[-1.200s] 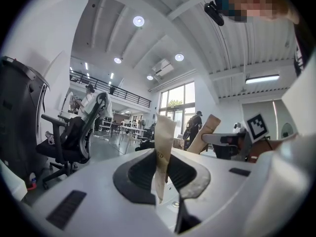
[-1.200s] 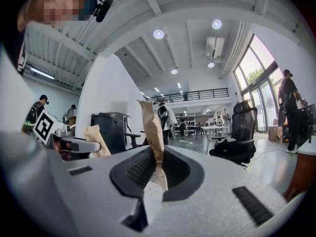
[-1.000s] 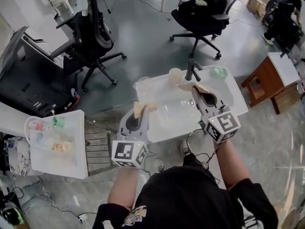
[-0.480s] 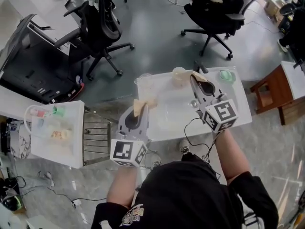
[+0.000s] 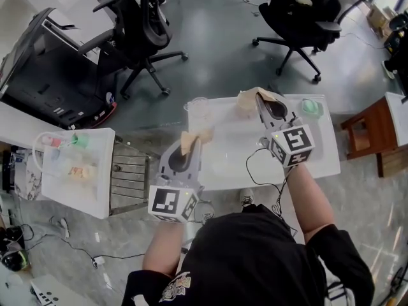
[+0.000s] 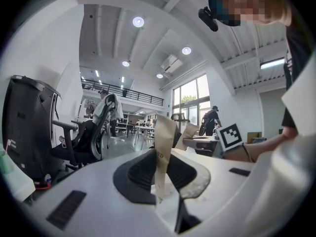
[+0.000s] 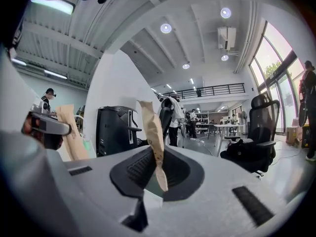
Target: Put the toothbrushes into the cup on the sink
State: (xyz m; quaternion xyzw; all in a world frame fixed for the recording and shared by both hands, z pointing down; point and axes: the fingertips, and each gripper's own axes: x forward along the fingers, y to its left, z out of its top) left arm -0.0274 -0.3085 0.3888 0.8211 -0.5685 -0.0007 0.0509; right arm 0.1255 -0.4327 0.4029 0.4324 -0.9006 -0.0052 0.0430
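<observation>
Left claw (image 5: 190, 149) pinching a tan-wrapped toothbrush (image 5: 194, 139) in the head view; the packet pokes past the tips over the near left part of the white sink worktop (image 5: 322, 146). Right claw (image 5: 262, 101) pinching a second tan-wrapped toothbrush (image 5: 250, 97) at the far edge of the worktop, right of centre. Clear cup (image 5: 199, 111) upright on the far left corner, just beyond the left packet and apart from both packets. Green item (image 5: 310, 106) on the far right corner. Black office chair (image 5: 143, 34) far left on the floor, another chair (image 5: 305, 14) far right. White side table (image 5: 95, 199) at left with small items, wooden stool (image 5: 373, 132) at right.

Left gripper view: left claw (image 6: 160, 179) jaws narrow, closed on the thin tan-wrapped toothbrush (image 6: 163, 142), which stands upright on edge and rises above the jaws. Print on it is too small to read. Right claw's marker cube (image 6: 229, 137) is to the right, with the second tan-wrapped toothbrush (image 6: 190, 135) beside it.

Right gripper view: right claw (image 7: 157, 174) jaws narrow, closed on the second tan-wrapped toothbrush (image 7: 150, 132). It is upright with a slight lean, lower end down in the gap
</observation>
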